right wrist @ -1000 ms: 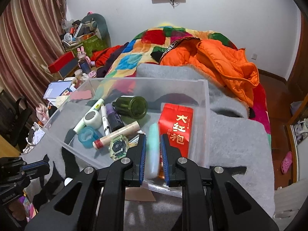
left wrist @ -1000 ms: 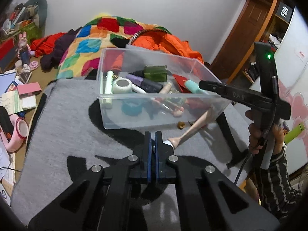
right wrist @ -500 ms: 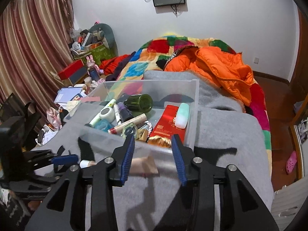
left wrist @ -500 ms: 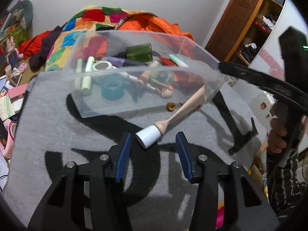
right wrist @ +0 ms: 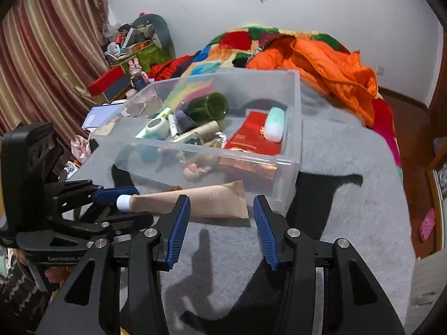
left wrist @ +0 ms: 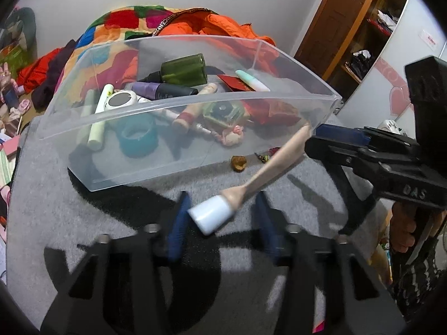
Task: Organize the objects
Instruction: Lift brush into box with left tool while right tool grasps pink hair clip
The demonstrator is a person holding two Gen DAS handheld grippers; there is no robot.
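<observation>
On the grey mat just before the bin [right wrist: 290, 128], beige tube [right wrist: 195, 199] loose between wide left tongs [left wrist: 220, 223], right tongs [right wrist: 220, 223] wide too; likely to roll aside if nudged off-centre

Beige tube [right wrist: 195, 201], white cap [left wrist: 213, 214]; grey blanket [right wrist: 349, 195]; blue-padded tongs [right wrist: 220, 223].

Left gripper [left wrist: 222, 220] blurred, tube [left wrist: 251, 184] too.
</observation>
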